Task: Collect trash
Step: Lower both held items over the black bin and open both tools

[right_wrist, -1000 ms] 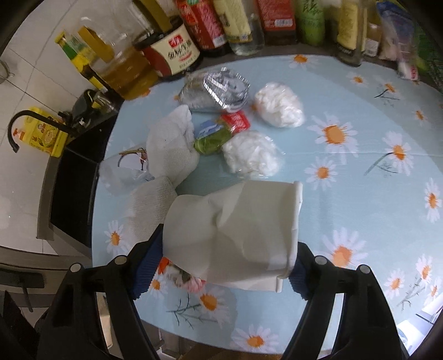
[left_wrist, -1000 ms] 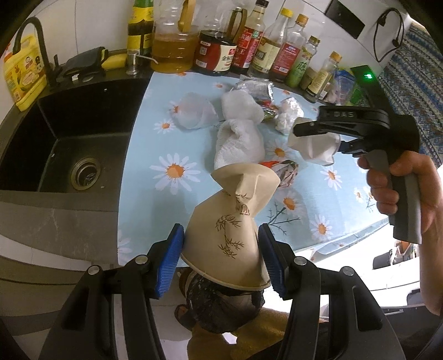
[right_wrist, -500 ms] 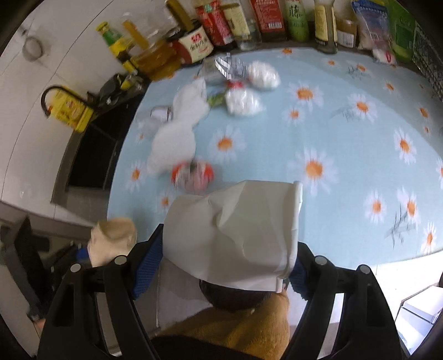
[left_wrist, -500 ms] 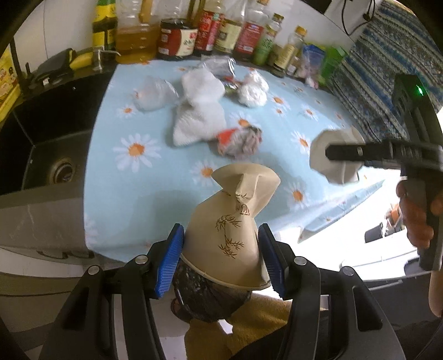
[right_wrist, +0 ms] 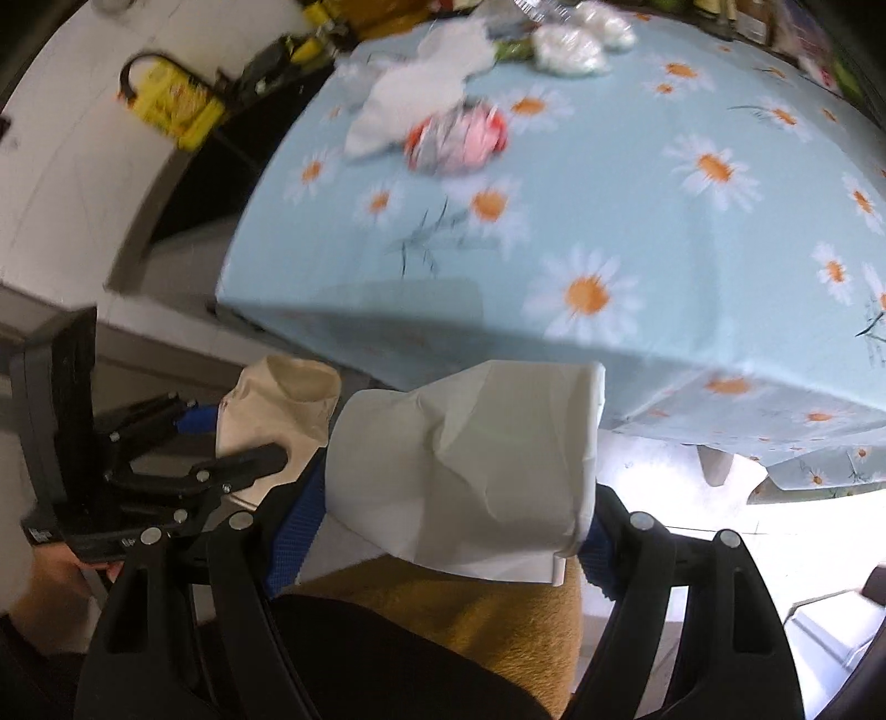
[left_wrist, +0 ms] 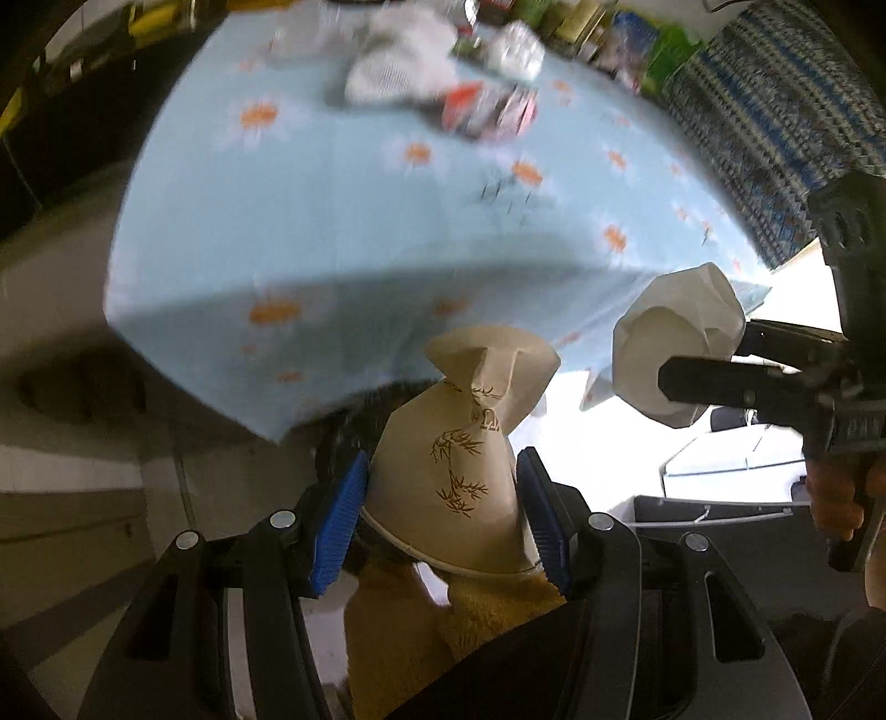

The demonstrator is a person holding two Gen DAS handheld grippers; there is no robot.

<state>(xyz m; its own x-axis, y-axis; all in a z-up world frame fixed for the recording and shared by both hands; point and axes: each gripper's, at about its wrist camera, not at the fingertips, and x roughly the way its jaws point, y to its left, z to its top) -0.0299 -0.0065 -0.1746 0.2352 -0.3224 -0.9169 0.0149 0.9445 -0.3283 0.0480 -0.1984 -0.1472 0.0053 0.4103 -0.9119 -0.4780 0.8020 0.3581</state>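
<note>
My left gripper (left_wrist: 443, 482) is shut on a crushed tan paper cup (left_wrist: 459, 437) with a bamboo print, pinched between its blue pads. It hangs off the front edge of the daisy-cloth table (left_wrist: 332, 221), lower than the tabletop. My right gripper (right_wrist: 448, 531) is shut on a crumpled white paper cup (right_wrist: 470, 465), also off the table (right_wrist: 637, 232) edge. The two grippers are close together. The white cup (left_wrist: 675, 354) shows at the right of the left wrist view, and the tan cup (right_wrist: 277, 404) at the left of the right wrist view.
More trash lies far back on the table: white tissue (right_wrist: 415, 94), a red and pink wrapper (right_wrist: 459, 133) and plastic-wrapped white lumps (right_wrist: 570, 47). A yellow bottle (right_wrist: 171, 111) stands by the dark sink. Mustard fabric (left_wrist: 398, 626) and a dark round shape (left_wrist: 349, 432) lie below the cups.
Both grippers have drawn back from over the table, past its front edge, and sunk lower, each still holding its cup. The right gripper has come closer to the left one.
</note>
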